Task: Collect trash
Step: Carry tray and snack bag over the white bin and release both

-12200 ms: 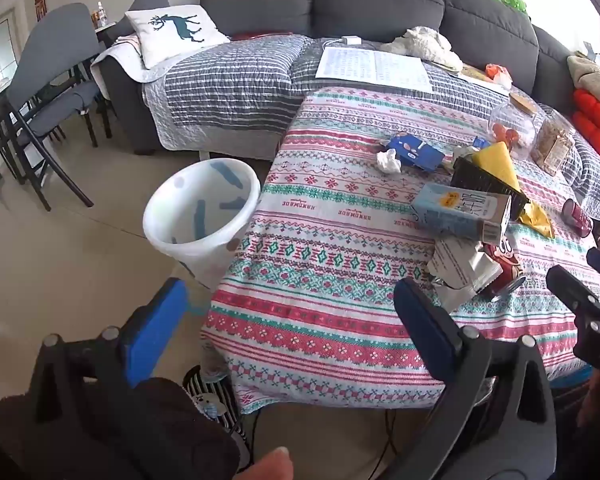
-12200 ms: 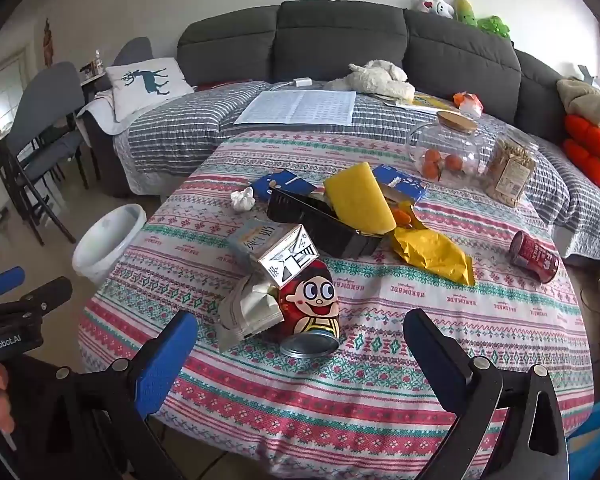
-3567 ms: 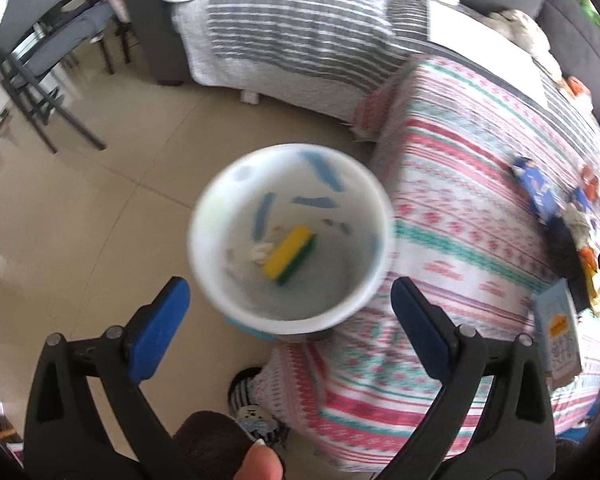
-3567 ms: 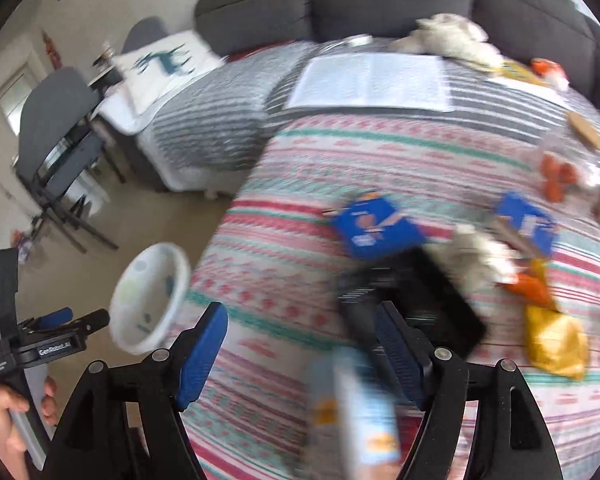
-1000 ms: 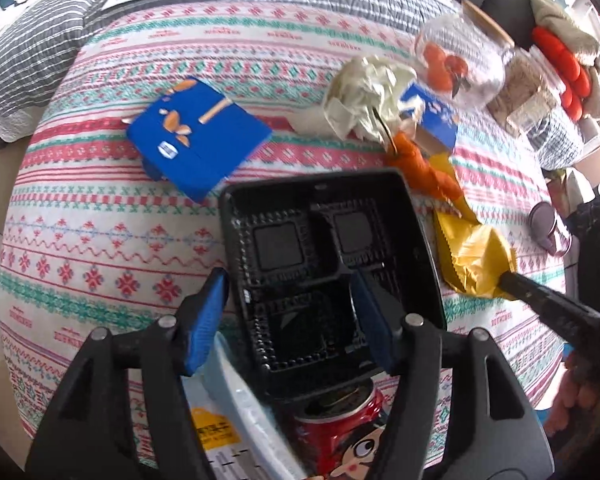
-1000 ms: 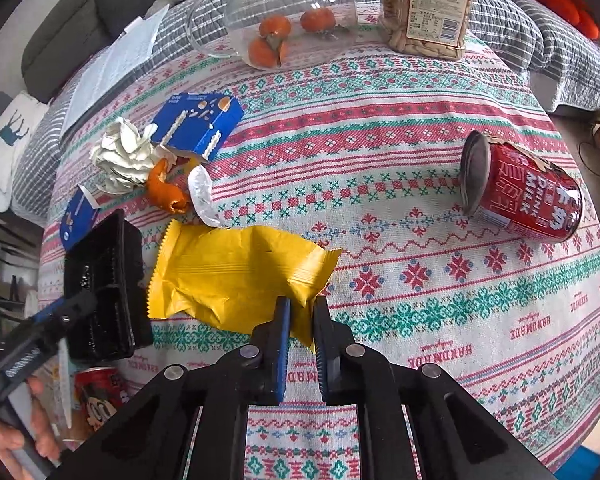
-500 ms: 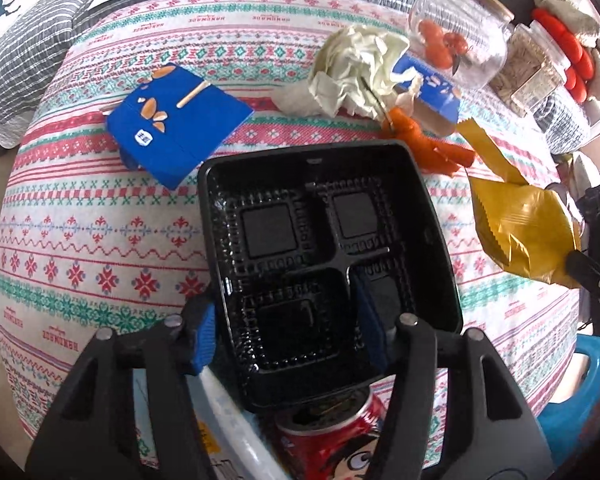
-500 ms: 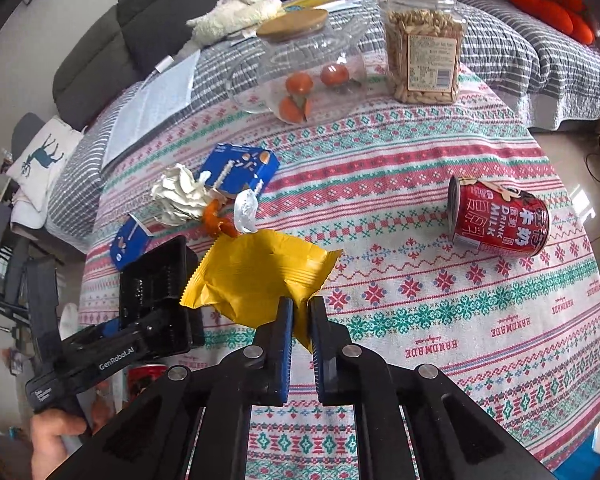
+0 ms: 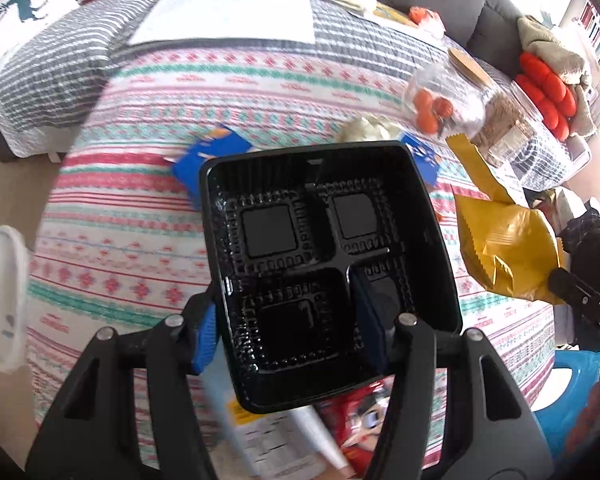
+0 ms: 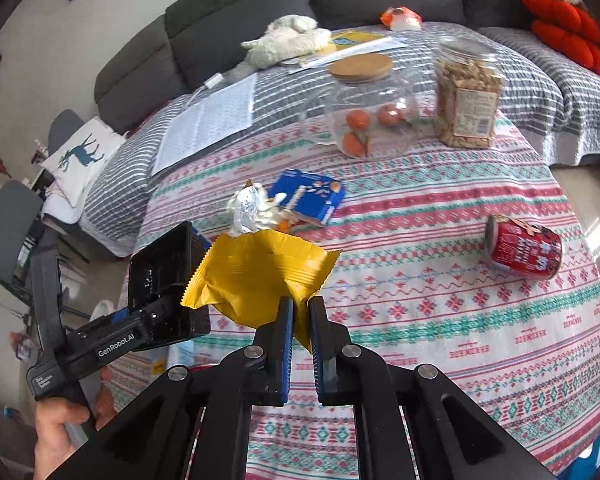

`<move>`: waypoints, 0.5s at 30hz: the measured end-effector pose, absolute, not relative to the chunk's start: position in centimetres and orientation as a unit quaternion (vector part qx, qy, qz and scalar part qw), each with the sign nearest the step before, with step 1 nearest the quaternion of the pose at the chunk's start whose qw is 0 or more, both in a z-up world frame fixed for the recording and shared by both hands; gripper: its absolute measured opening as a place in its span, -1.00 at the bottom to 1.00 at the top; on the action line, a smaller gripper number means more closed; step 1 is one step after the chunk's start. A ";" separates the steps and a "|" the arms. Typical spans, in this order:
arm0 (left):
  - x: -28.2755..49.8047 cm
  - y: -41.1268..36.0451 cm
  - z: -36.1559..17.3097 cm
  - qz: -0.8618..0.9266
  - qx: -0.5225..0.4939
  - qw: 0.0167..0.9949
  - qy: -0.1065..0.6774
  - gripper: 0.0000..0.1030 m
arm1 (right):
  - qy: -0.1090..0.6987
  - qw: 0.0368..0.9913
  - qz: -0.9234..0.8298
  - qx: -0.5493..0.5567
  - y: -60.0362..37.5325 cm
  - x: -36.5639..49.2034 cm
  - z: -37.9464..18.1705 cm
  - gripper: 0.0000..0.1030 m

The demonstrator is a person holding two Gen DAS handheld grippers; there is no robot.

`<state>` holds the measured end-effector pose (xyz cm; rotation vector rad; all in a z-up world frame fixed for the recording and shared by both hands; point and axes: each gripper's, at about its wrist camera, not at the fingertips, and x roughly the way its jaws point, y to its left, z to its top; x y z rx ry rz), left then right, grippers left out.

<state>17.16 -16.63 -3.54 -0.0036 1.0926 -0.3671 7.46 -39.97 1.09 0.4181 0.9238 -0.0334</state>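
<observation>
Left gripper (image 9: 288, 320) is clamping the black tray (image 9: 324, 264), right gripper (image 10: 299, 332) is pinching the yellow wrapper (image 10: 256, 276), both lifted; can (image 10: 524, 247), blue box (image 10: 308, 196), foil (image 10: 246, 210) are awaiting collection.

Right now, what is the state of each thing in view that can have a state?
Left gripper: shut on the black tray.
Black tray: empty, lifted, tilted.
Right gripper: shut on the yellow bag.
Yellow bag: crumpled, lifted off the table.
Red can: lying on its side.
Round glass jar: upright, cork lid on, holds oranges.
Snack jar: upright, full.
Blue box: lying flat.
</observation>
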 end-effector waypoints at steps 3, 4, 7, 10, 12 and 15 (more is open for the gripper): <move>17.5 -13.6 -2.6 -0.159 -0.005 0.846 0.509 0.16 | 0.444 0.876 0.001 0.190 -37.9 8.4 1.3 -0.83; 17.5 -12.6 -2.4 -0.152 -0.005 0.849 0.506 0.16 | 0.444 0.876 0.008 0.186 -37.0 8.7 1.4 -0.83; 17.9 -8.6 -1.6 -0.123 -0.010 0.856 0.503 0.17 | 0.444 0.879 0.026 0.174 -34.6 9.6 1.7 -0.83; 18.4 -3.9 -1.2 -0.092 -0.025 0.858 0.505 0.17 | 0.445 0.879 0.047 0.164 -32.0 10.7 1.7 -0.83; 18.5 -0.4 -1.3 -0.063 -0.032 0.861 0.504 0.17 | 0.448 0.878 0.062 0.157 -29.9 11.6 1.7 -0.83; 18.4 3.9 -1.7 -0.027 -0.042 0.860 0.507 0.17 | 0.452 0.877 0.079 0.143 -26.9 12.7 1.5 -0.83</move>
